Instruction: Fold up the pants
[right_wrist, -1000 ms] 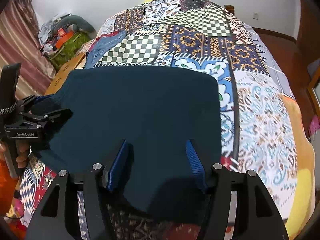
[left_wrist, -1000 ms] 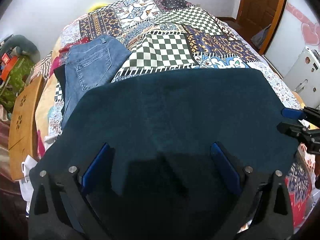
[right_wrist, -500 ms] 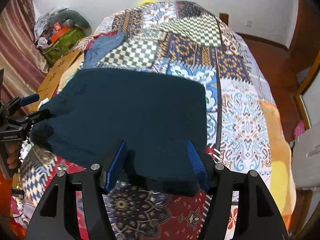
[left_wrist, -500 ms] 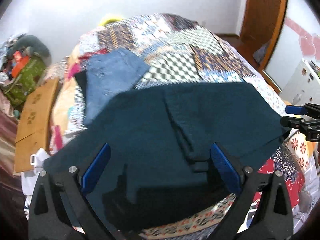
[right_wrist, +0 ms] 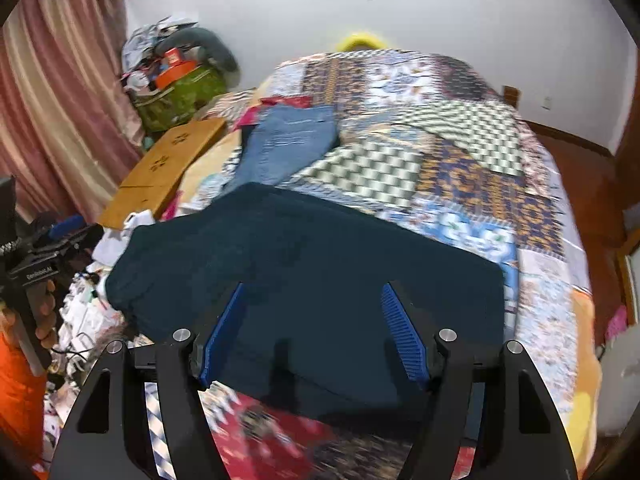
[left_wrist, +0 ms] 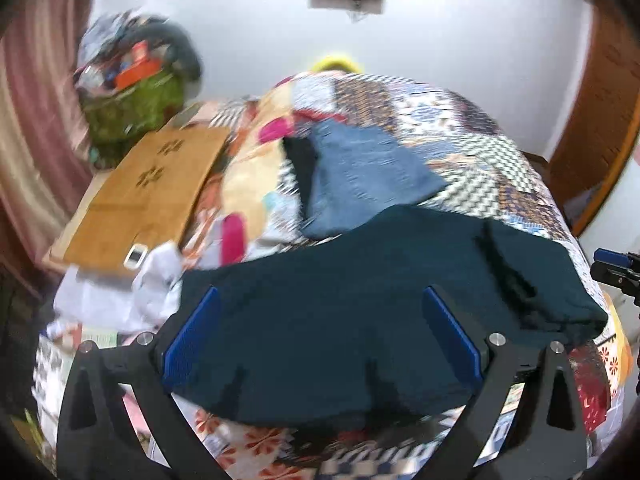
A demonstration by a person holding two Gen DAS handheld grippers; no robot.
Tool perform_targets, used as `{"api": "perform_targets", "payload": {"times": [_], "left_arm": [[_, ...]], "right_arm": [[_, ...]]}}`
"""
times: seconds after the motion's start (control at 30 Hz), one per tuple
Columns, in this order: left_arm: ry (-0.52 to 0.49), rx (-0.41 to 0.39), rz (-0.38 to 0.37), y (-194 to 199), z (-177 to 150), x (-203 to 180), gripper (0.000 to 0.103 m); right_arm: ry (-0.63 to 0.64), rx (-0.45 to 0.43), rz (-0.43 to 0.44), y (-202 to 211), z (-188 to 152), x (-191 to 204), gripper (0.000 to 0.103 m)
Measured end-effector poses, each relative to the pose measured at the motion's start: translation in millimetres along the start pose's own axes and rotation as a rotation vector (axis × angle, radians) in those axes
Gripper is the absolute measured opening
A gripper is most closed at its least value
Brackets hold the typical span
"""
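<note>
From the left wrist camera, the left gripper [left_wrist: 320,336] has its two blue pads spread wide apart with nothing pinched between them, and the dark teal pants [left_wrist: 384,304] lie beyond and below the fingers, on the near part of the patchwork bedspread [left_wrist: 496,160]. The pants form a broad, already doubled-over slab with a raised fold line running down the right part, which suggests a fold has been laid and let go; the wide jaws fit a tool that is off the cloth, not gripping it. A pair of blue jeans [left_wrist: 360,176] lies farther up the bed, just past the far edge of the pants, and it may be set aside there to keep the working area free. A wooden board [left_wrist: 144,196] and a green bag [left_wrist: 132,108] sit off the bed's left side, and the tip of the other tool shows at the right edge, apart from the cloth. From the right wrist camera, the right gripper [right_wrist: 316,332] is likewise spread open and empty, above the near edge of the pants [right_wrist: 320,276], which lie flat with a clean right-hand edge against the bedspread [right_wrist: 480,184]. The jeans [right_wrist: 288,140] lie beyond the far corner. The left tool shows at the left edge, clear of the fabric. The picture is blurred, so finer creases cannot be read.
</note>
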State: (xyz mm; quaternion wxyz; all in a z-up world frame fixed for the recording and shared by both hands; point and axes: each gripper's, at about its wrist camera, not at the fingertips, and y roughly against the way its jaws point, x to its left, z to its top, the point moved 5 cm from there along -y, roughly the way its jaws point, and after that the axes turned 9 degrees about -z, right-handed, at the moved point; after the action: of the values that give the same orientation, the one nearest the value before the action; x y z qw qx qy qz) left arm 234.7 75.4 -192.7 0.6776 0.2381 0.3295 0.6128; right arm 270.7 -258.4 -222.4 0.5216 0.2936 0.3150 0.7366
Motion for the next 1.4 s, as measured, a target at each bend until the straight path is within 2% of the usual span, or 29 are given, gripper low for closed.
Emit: {"api": "perform_targets", "payload": {"times": [0.13,0.33,0.43,0.5,0.67,0.77,0.87,0.97,1.0,1.03,1.07,1.1,1.27,1.4], "left_arm": [[0.130,0.066,-0.030,-5,-25,42,0.101],[0.389,0.158,-0.167,-20,-73,92,0.101],[0.485,0.203,-0.232,-29,-92,100,0.101],[0.547,0.244,-0.280,-37,-107,103,0.101],[0.680,0.355,-0.428,-61,-137,97,0.101],[0.697,0.346,-0.449,-70,-135,95,0.101],[0.755,0.326,-0.509,-83,-124,95,0.101],[0.787,0.306,-0.470,-97,-113,109,0.089],[0.793,0.305,-0.457,-101,-110,112,0.079],[0.790,0.303,-0.440,-105,-108,116,0.065],[0.776,0.301,-0.400,-108,-105,120,0.057],[0.761,0.298,-0.370,-108,-102,123,0.045],[0.683,0.234,-0.220,-101,-86,126,0.032],[0.530,0.129,-0.054,-70,-61,119,0.027]], "right_arm": [[0.033,0.028,0.054,-17,2,34,0.066],[0.091,0.095,0.111,-45,-5,80,0.066],[0.107,0.146,0.111,-64,-15,92,0.070],[0.123,0.143,0.093,-68,-17,94,0.075],[0.165,0.131,0.075,-66,-20,98,0.076],[0.157,0.133,0.079,-67,-18,97,0.076],[0.152,0.133,0.079,-68,-18,98,0.076],[0.162,0.130,0.078,-69,-19,99,0.077],[0.167,0.129,0.078,-69,-19,100,0.077],[0.170,0.128,0.078,-69,-19,100,0.077],[0.175,0.126,0.077,-69,-19,100,0.077],[0.177,0.125,0.078,-69,-20,100,0.077],[0.157,0.134,0.097,-69,-19,97,0.077],[0.118,0.157,0.126,-64,-17,95,0.075]]}}
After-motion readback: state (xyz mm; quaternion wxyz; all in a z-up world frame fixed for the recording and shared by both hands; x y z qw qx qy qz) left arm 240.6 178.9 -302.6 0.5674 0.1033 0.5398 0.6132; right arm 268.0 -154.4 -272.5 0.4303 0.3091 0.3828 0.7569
